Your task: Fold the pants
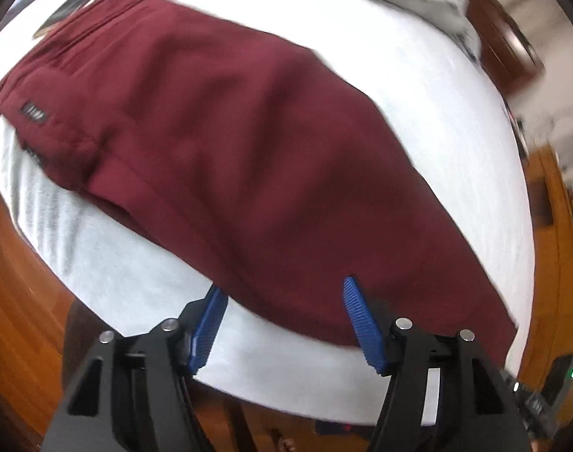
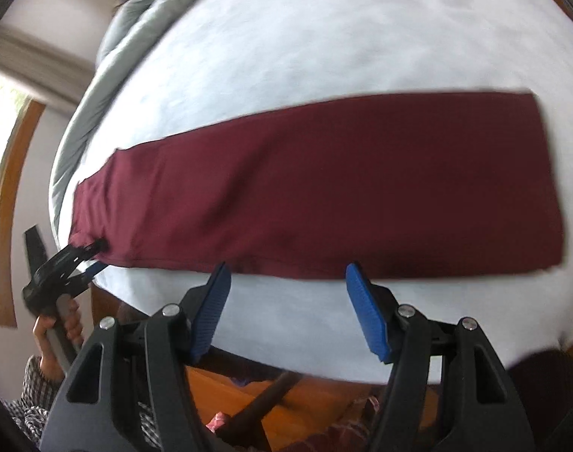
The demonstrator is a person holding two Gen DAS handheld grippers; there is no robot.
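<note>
The maroon pants (image 2: 316, 196) lie flat across the white bed sheet (image 2: 324, 56), already doubled leg on leg into one long band that runs left to right close to the bed's near edge. The waistband end (image 1: 60, 75) lies at the left, where a small dark label (image 1: 34, 112) shows, and the cuff end (image 2: 542, 180) lies square at the right. A grey duvet (image 2: 136, 37) is bunched at the far side.

Both tongs stand open and empty. The left gripper (image 1: 282, 293) hovers over the near hem with its blue pads (image 1: 211, 324) either side of the cloth's edge, not pressing it. The right gripper (image 2: 286, 275) hangs just short of the near hem along the legs, nothing between its jaws. In the right wrist view the person's hand (image 2: 60, 324) is seen on the left tool's handle.

The next fold, I judge, is end over end. To do it well, each gripper should pinch both layers at a corner of one end, lift together, carry level and lay the edges flush.
</note>
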